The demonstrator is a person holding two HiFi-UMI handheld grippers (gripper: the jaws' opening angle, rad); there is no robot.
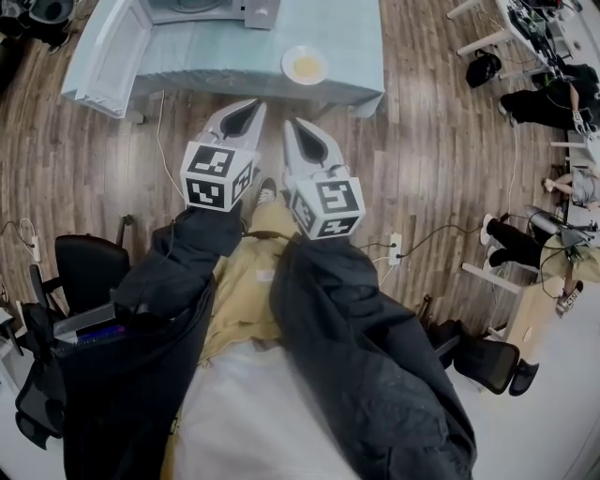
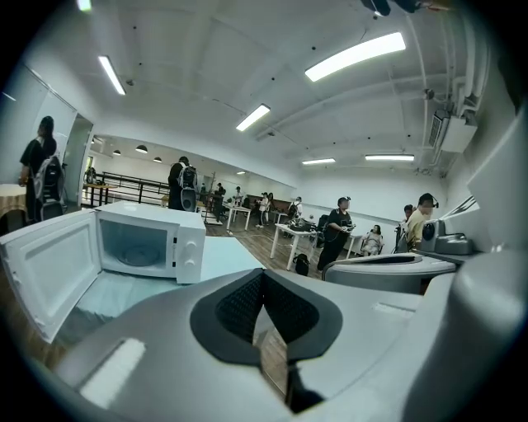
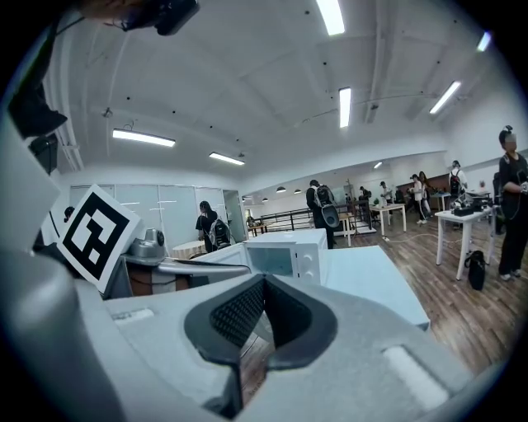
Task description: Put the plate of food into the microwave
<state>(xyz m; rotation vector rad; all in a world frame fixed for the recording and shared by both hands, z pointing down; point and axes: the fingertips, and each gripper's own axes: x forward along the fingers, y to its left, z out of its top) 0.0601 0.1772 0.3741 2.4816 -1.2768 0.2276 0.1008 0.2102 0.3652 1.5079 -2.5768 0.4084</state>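
Observation:
A white plate of yellow food sits near the front edge of the table with the light blue cloth. The white microwave stands at the back of that table, its door swung open to the left. In the left gripper view the microwave shows an empty cavity. My left gripper and right gripper hang side by side over the wooden floor, short of the table. Both are shut with nothing in them. The plate is hidden in both gripper views.
Black office chairs stand at my left and another at my right. A power strip with cables lies on the floor. People sit at desks on the right. Several people stand in the room beyond.

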